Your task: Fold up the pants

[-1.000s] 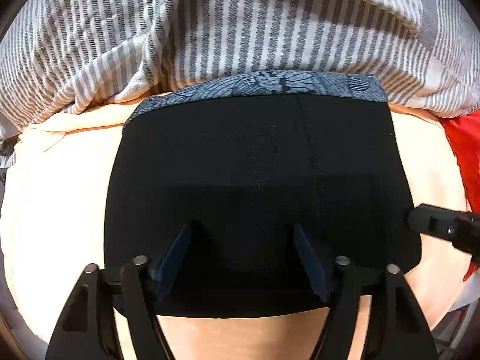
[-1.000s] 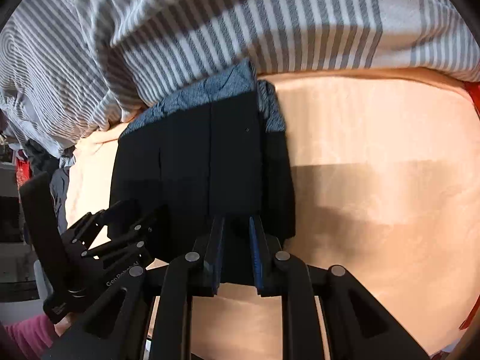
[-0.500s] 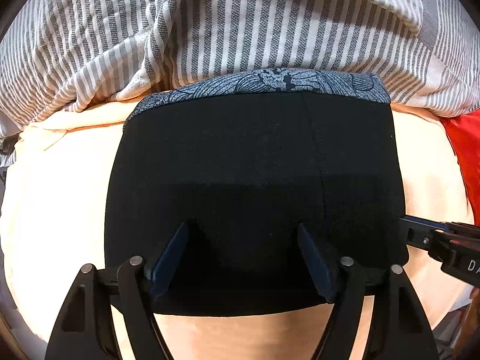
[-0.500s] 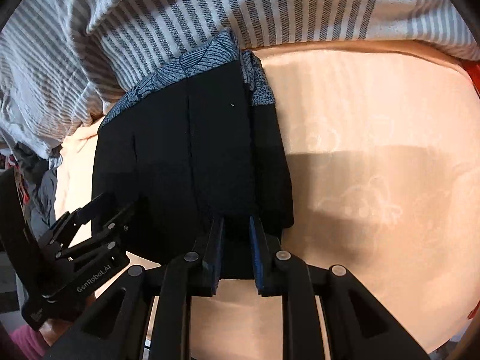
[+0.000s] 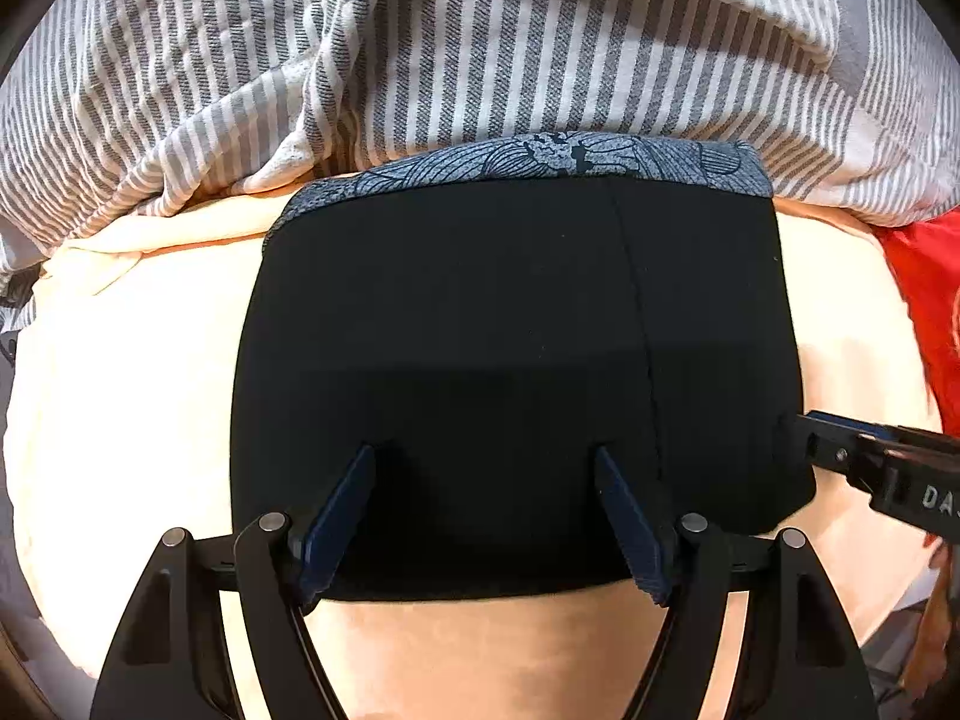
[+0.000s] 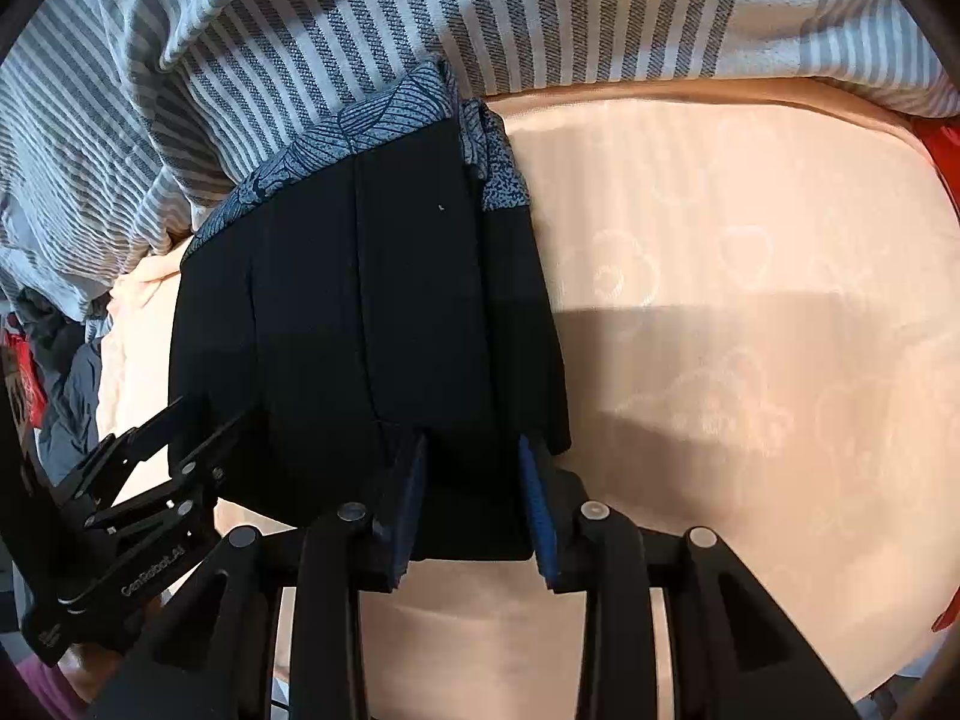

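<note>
The black pants [image 5: 516, 360] lie folded into a compact rectangle on the peach sheet, with a blue patterned band [image 5: 540, 162] along the far edge. My left gripper [image 5: 486, 468] is open, its fingers spread over the near edge of the pants. My right gripper [image 6: 474, 456] is open at the near right corner of the pants [image 6: 372, 324], fingers either side of the fold's edge. The right gripper also shows in the left wrist view [image 5: 840, 456] at the pants' right edge. The left gripper also shows in the right wrist view [image 6: 168, 456].
A grey-and-white striped blanket [image 5: 480, 48] is bunched along the far side, touching the pants' far edge. A red cloth [image 5: 924, 300] lies at the right. The peach sheet [image 6: 750, 330] stretches to the right of the pants. Dark clothes [image 6: 66, 372] are piled at the far left.
My right gripper has gone from shut to open at the pants' near right corner. The left gripper stays open and has hardly moved.
</note>
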